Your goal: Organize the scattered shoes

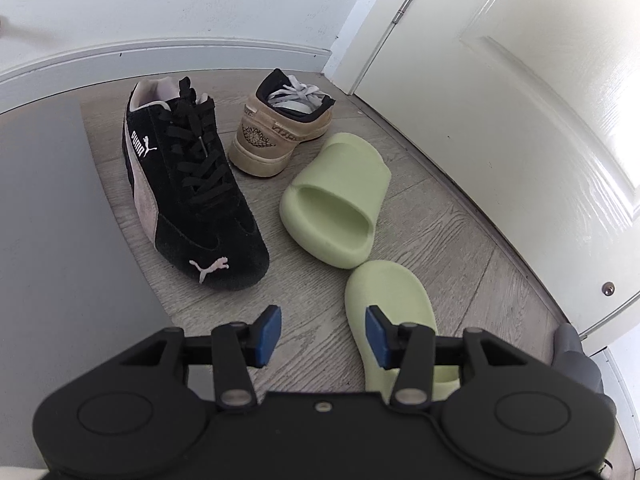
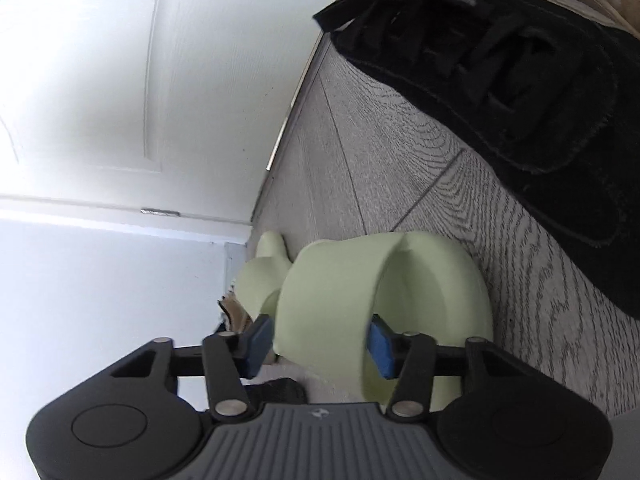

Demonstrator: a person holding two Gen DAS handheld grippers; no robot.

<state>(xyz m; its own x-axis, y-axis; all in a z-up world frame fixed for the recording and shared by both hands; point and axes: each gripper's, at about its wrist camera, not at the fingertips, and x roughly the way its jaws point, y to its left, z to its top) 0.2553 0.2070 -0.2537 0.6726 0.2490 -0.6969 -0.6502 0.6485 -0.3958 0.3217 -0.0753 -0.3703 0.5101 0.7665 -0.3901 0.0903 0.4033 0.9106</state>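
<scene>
**Supervisor:** Any markings legible?

**Inspector:** On the black sneaker I read "PUMA" in white along the side, with a leaping-cat logo beside it and another on the toe. The tan sneaker carries a winged emblem on its heel. Its lettering is too small for me to read.

**Supervisor:** Surroundings?

**Inspector:** All four shoes rest on the grey wood-grain floor. A white baseboard runs behind the black sneaker's heel and a plain grey panel lies along its outer side. The tan sneaker sits just beside its laces, on the side away from the panel. A white door stands beyond the two green slides. Nothing lies between my left gripper and the black sneaker's toe.

**Supervisor:** Orientation?

**Inspector:** The black sneaker's long axis runs from the baseboard towards my left gripper, toe nearest me. The tan sneaker shows me its heel. The far slide lies near the black sneaker's forefoot, on the door side, with its strap end pointing away from me. The near slide lies past the black sneaker's toe, and its rounded end touches the far slide.

**Supervisor:** Tools?

**Inspector:** My left gripper hangs partly open over bare floor, holding nothing. My right gripper has the near slide's strap between its pads, one pad outside and one inside the opening. Both appear to press the foam, though the picture is blurred.
</scene>
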